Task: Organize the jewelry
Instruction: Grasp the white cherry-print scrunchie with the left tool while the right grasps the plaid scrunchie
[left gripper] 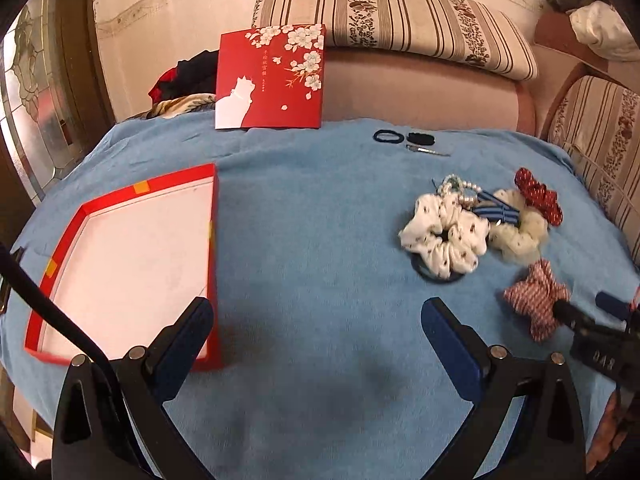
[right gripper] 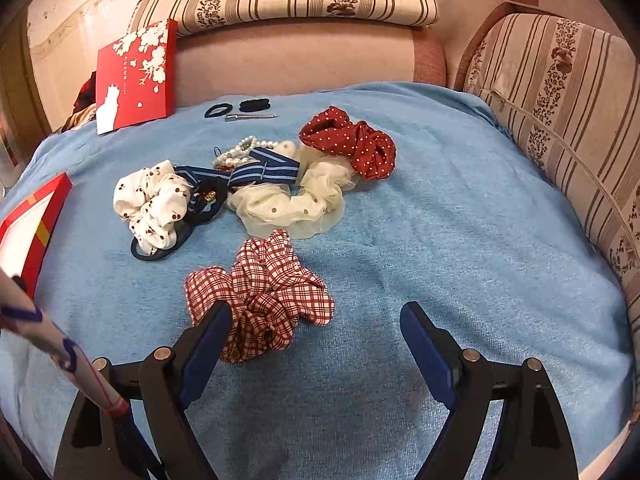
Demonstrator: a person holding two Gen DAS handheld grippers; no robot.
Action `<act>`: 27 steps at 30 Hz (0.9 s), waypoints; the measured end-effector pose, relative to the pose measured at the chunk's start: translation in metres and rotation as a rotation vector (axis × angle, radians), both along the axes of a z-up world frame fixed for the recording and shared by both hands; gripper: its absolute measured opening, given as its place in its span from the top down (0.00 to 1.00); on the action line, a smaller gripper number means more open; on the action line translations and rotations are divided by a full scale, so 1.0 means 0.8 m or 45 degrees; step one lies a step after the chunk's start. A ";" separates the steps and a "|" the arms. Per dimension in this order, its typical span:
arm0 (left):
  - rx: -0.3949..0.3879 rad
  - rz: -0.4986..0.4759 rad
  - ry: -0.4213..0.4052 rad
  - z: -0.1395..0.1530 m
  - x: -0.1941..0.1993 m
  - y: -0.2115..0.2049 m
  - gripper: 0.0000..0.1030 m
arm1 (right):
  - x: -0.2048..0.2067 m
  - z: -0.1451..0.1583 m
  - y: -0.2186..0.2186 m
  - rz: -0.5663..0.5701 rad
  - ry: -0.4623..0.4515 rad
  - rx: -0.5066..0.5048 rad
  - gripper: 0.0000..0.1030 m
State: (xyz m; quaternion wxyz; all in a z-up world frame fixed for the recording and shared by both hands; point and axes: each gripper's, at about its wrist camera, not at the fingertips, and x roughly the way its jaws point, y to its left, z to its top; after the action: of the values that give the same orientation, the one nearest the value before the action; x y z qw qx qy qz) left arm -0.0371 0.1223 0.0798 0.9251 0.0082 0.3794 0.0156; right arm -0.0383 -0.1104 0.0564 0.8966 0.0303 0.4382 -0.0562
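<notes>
Four fabric scrunchies (right gripper: 260, 292), one pearl bracelet (right gripper: 236, 152), one striped ribbon bow (right gripper: 260, 170), three dark hair ties (right gripper: 218, 111), one metal hair clip (right gripper: 250, 117), upper left one red lid (right gripper: 136, 76), left edge one open red box (left gripper: 120, 264)

You see a light blue towel (right gripper: 400, 220) under everything. At your six o'clock lies a red-and-white checked scrunchie (right gripper: 260, 296). At eleven o'clock is a white scrunchie with small dark red cherries (right gripper: 154, 204); at twelve, a pale cream sheer scrunchie with brown dots (right gripper: 292, 204) and a navy ribbon striped light blue (right gripper: 264, 170). At one o'clock sits a dark red scrunchie with white polka dots (right gripper: 348, 140). The red lid (left gripper: 270, 76) bears white blossoms and a white cat.
</notes>
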 end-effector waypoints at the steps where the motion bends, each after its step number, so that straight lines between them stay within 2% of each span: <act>1: -0.022 -0.019 0.008 0.001 0.007 0.000 0.00 | 0.001 -0.001 -0.001 0.003 0.002 0.004 0.13; 8: -0.191 -0.117 0.092 0.006 0.064 -0.003 0.00 | 0.004 -0.002 -0.009 0.030 0.018 0.067 0.14; 17: -0.128 -0.229 0.152 -0.011 0.121 -0.042 0.00 | 0.013 -0.007 -0.011 0.064 0.040 0.160 0.16; 21: -0.140 -0.288 0.190 -0.027 0.143 -0.063 0.00 | 0.015 -0.011 -0.010 0.075 0.052 0.182 0.16; 24: -0.191 -0.311 0.231 -0.038 0.158 -0.070 0.00 | 0.018 -0.015 -0.009 0.088 0.063 0.201 0.16; 25: -0.212 -0.315 0.246 -0.041 0.162 -0.071 0.02 | 0.019 -0.016 -0.008 0.092 0.067 0.208 0.16; 27: -0.249 -0.323 0.284 -0.047 0.167 -0.074 0.16 | 0.021 -0.018 -0.006 0.104 0.071 0.217 0.18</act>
State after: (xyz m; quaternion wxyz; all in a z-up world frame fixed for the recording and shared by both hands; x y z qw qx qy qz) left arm 0.0969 0.0634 0.0421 0.8682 -0.0325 0.4752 -0.1392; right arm -0.0217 -0.1154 0.0423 0.8797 0.0872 0.4671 0.0172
